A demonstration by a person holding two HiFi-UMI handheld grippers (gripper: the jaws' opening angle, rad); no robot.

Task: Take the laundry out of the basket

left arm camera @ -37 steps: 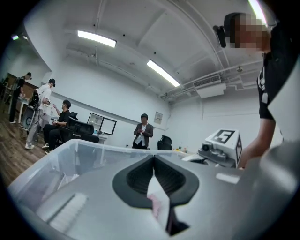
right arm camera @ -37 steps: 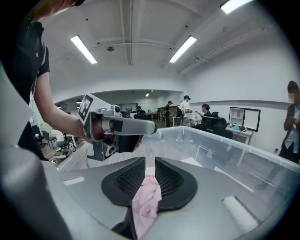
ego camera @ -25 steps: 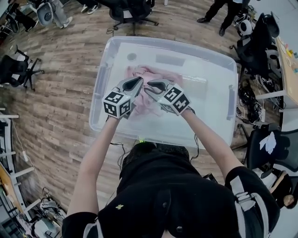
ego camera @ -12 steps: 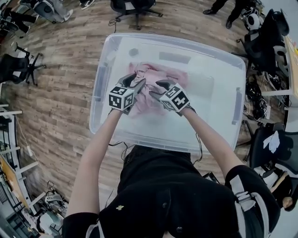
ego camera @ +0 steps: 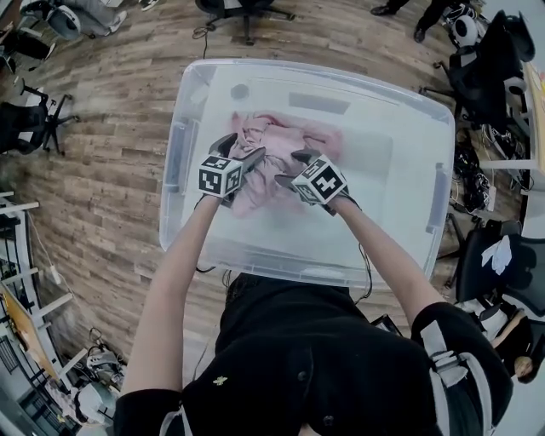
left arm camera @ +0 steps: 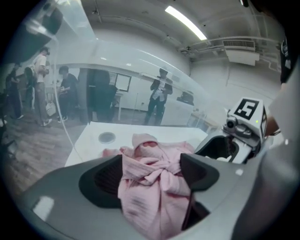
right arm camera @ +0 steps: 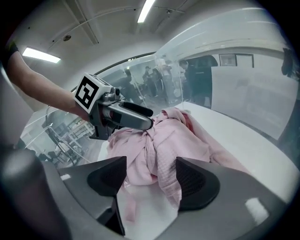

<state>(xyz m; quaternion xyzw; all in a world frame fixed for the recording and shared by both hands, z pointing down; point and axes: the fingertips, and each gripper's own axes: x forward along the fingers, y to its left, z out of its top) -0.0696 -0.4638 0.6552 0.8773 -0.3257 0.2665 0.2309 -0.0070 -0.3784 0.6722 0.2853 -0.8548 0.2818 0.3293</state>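
The pink garment (ego camera: 285, 145) lies bunched in a heap on the bottom of the basket (ego camera: 341, 78), a clear rectangular plastic tub, towards its far-left part; the remainder of the white bottom is bare. The garment is knotted or twisted at its middle, and loose folds trail towards the near wall. Both grippers are inside the basket, side by side at the near edge of the heap. The left gripper (ego camera: 242, 152) is positioned on the left side of the garment. Its jaws are opening, and a thick fold of the pink fabric sits between them, filling most of the gap; the fold hangs slack and is not clamped. The right gripper (ego camera: 295, 167) is positioned just beside it on the right side of the garment. Its jaws are likewise opening; a fold of the fabric stands between them, lying against the right-hand pad and clear of the left-hand pad. The tips of the two grippers are near each other, with fabric between them, and in the right gripper view the nose of the left gripper rests against the top of the heap. The person's bare forearms reach over the near wall of the basket. A wood-plank floor (ego camera: 102, 196) surrounds the basket. Office chairs (ego camera: 243, 10) stand beyond its far side and on the left.
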